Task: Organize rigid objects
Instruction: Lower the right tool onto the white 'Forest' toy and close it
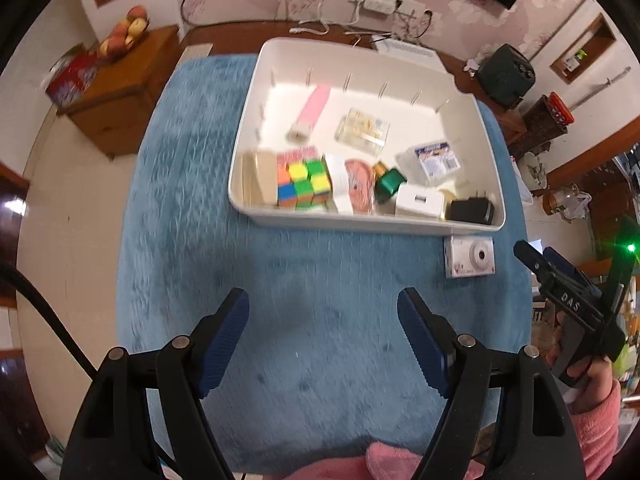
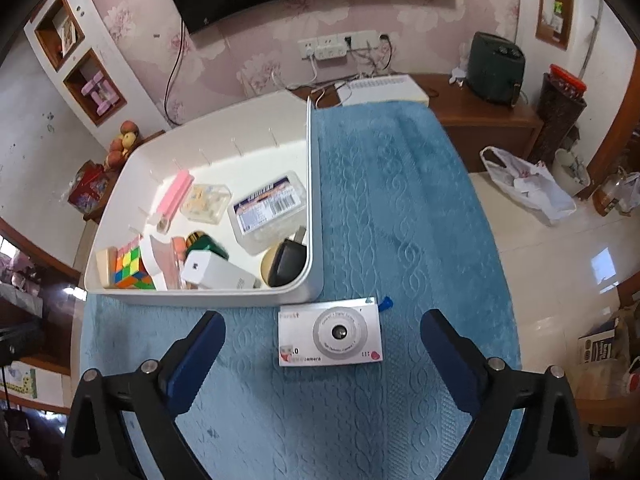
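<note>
A white bin (image 1: 362, 224) (image 2: 208, 298) stands on the blue towel and holds several items: a colour cube (image 1: 304, 184) (image 2: 130, 268), a pink tube (image 1: 314, 112), clear boxes, a green bottle (image 1: 390, 182), a white block (image 2: 216, 272) and a black plug (image 1: 472, 211) (image 2: 286, 266). A small silver toy camera (image 2: 330, 332) (image 1: 469, 258) lies flat on the towel just in front of the bin. My right gripper (image 2: 324, 348) is open wide, its fingers either side of the camera and not touching it. My left gripper (image 1: 324, 328) is open over bare towel, empty.
The blue towel (image 2: 400, 208) covers the table. Behind it run a wooden shelf with a power strip (image 1: 380, 4), cables and a white box. A fruit bowl (image 1: 124, 32) sits on a cabinet at left. A plastic bag (image 2: 524, 184) lies on the tiled floor at right.
</note>
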Tool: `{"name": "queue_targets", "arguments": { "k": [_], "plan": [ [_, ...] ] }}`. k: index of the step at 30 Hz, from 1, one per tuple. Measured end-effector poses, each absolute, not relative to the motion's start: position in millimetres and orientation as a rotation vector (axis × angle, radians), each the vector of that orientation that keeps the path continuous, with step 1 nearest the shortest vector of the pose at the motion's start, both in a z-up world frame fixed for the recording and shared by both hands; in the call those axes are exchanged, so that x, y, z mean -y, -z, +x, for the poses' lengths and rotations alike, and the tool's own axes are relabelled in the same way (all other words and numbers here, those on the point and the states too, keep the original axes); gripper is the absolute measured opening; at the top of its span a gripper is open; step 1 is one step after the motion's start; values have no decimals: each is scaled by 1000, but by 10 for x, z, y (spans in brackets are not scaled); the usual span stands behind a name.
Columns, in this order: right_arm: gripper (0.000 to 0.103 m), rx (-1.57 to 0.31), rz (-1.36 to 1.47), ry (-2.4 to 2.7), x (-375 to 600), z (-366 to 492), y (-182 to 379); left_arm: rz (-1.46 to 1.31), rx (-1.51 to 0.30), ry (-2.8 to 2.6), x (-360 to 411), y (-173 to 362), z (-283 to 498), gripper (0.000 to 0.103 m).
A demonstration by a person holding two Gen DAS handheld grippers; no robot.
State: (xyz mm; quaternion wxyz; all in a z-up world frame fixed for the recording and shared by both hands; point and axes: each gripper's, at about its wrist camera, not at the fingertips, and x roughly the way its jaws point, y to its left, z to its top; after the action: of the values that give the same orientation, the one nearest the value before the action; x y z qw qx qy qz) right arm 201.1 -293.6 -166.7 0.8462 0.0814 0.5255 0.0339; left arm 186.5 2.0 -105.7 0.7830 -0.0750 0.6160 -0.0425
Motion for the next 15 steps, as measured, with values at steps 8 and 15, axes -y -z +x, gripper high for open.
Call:
{"name": "queue_targets", "arguments": {
  "k": [8, 15],
  "plan": [
    [103, -1224, 234, -131, 2954, 2098, 1994, -241, -1384, 2, 21, 1189, 1533, 80],
    [103, -1295, 212, -112, 2915, 2175, 2264, -288, -1460, -70, 136, 1365, 1287, 80]
  ]
}}
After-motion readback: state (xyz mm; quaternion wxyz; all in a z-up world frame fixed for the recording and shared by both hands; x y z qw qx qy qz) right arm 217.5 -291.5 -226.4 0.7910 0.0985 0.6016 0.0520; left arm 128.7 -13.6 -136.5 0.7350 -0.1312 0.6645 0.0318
